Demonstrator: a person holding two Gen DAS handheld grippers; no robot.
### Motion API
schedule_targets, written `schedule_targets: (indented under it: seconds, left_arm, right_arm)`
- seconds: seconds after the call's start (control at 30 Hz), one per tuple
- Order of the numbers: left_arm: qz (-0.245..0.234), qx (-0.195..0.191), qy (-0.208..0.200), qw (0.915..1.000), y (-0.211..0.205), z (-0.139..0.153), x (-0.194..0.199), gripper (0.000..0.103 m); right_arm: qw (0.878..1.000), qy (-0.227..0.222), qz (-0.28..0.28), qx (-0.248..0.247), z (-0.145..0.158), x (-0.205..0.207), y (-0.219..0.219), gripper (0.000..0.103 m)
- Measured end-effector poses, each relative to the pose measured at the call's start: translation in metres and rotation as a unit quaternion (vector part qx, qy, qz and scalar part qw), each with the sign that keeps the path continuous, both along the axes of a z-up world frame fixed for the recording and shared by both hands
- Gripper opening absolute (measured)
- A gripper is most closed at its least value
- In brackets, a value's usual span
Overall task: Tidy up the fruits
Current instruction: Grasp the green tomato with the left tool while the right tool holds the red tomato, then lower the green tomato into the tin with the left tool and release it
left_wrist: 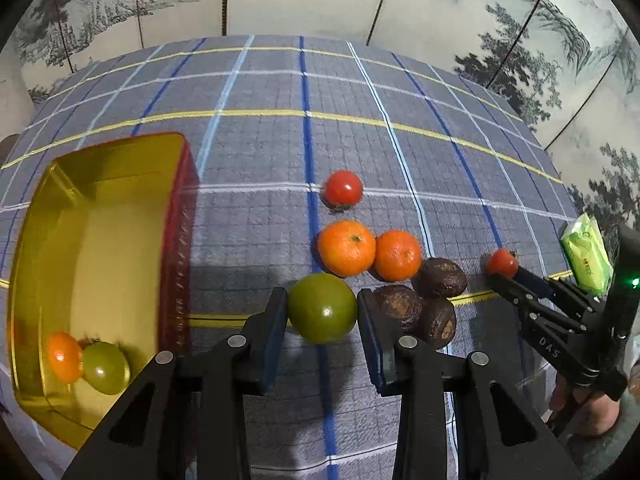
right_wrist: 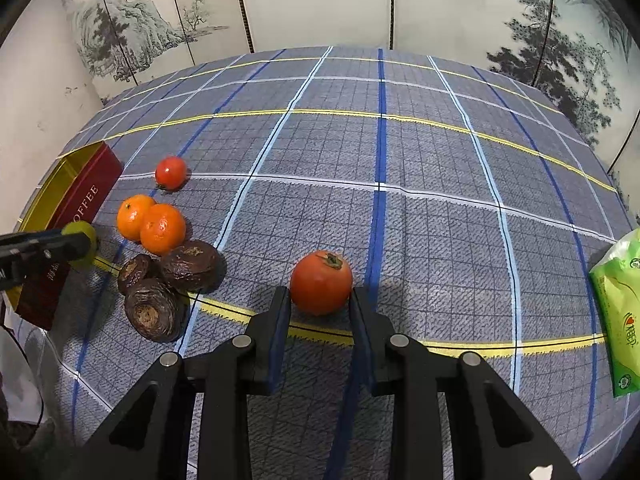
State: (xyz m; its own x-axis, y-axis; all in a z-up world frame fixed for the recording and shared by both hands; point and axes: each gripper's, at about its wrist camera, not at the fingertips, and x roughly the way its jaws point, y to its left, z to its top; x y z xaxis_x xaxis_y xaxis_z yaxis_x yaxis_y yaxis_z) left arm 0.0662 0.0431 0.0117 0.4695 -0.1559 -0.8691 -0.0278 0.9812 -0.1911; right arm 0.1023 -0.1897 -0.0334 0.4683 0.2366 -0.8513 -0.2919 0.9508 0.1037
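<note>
Left gripper jaws hiding green tomato sides

Black grippers w/ silver pins, blue-padded fingers, "DAS" mark.

Your left gripper points steeply down, its pads pressed on a green fruit. Your right gripper tilts down likewise, clamped on a red fruit.

Green tissue pack on plaid cloth, painted screen behind.
</note>
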Motion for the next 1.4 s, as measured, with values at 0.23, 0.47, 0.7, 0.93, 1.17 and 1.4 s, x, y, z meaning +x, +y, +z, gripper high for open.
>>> schedule_targets:
  seconds: [0.23,0.47,0.7,0.93,1.17,1.4]
  left_arm:
    - [0.022,0.013,-0.024,0.9994,0.03,0.022,-0.003,0.036]
    - [0.072,0.046,-0.025,0.996,0.082,0.026,-0.005,0.036]
    - [0.132,0.072,-0.004,0.9886,0.14,0.006,-0.004,0.036]
    - [0.165,0.079,0.012,0.9832,0.174,-0.01,-0.008,0.036]
    - [0.163,0.089,0.022,0.9823,0.183,-0.02,-0.012,0.036]
    - [0.163,0.102,0.03,0.9808,0.185,-0.031,-0.015,0.036]
  right_arm:
    - [1.0,-0.001,0.0,0.0,0.0,0.0,0.0,0.028]
    - [1.0,0.0,-0.003,0.0,0.0,-0.001,0.0,0.028]
    - [1.0,-0.001,-0.004,-0.005,0.0,-0.002,0.0,0.028]
    - [1.0,0.0,-0.007,-0.008,0.0,-0.003,0.001,0.028]
    - [1.0,-0.001,-0.008,-0.014,0.0,-0.003,0.002,0.028]
    - [1.0,-0.001,-0.008,-0.021,0.001,-0.003,0.004,0.028]
